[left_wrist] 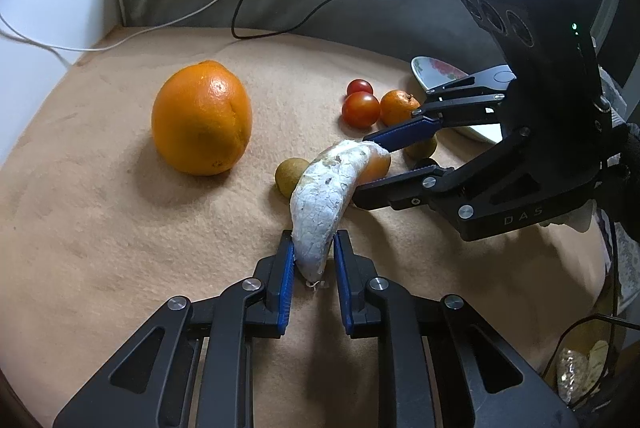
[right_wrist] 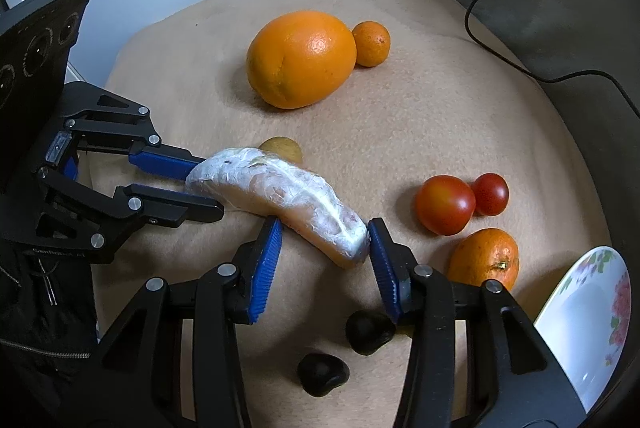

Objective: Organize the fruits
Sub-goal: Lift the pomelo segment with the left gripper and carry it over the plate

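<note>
On the tan cloth (left_wrist: 120,228) my left gripper (left_wrist: 314,252) pinches the film-wrapped curved fruit wedge (left_wrist: 324,204), my right gripper (right_wrist: 324,248) spread round its other end, and the floral white plate (right_wrist: 576,316) sits bare, so I judge nothing sorted yet.

both wrist views look down closely from opposite ends, sharing the wrapped fruit (left_wrist: 324,204) (right_wrist: 280,196).
</note>
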The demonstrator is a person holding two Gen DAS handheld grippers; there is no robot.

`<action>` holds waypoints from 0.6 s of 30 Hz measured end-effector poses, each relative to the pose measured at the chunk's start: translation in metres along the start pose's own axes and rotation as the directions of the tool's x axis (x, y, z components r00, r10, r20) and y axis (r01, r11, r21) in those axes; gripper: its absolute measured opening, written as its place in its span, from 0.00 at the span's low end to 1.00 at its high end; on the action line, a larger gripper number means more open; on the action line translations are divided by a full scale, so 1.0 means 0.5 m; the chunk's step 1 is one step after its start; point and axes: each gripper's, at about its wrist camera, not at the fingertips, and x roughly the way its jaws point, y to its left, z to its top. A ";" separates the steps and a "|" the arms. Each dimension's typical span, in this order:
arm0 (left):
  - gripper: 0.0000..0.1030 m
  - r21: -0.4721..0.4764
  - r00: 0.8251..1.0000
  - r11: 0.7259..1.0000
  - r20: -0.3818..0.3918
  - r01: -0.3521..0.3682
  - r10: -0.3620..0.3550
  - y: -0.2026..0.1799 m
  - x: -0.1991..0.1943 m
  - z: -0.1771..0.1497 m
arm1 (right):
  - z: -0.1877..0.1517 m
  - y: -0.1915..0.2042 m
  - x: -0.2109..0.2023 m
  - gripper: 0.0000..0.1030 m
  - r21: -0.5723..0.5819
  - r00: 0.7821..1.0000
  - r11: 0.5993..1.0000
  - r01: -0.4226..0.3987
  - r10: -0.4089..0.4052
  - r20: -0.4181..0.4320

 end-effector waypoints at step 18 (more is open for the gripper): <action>0.17 0.073 0.998 0.997 0.067 0.000 -0.005 -0.040 -0.029 0.040 | -0.021 -0.014 -0.084 0.43 0.056 0.995 0.997 0.057 -0.061 0.079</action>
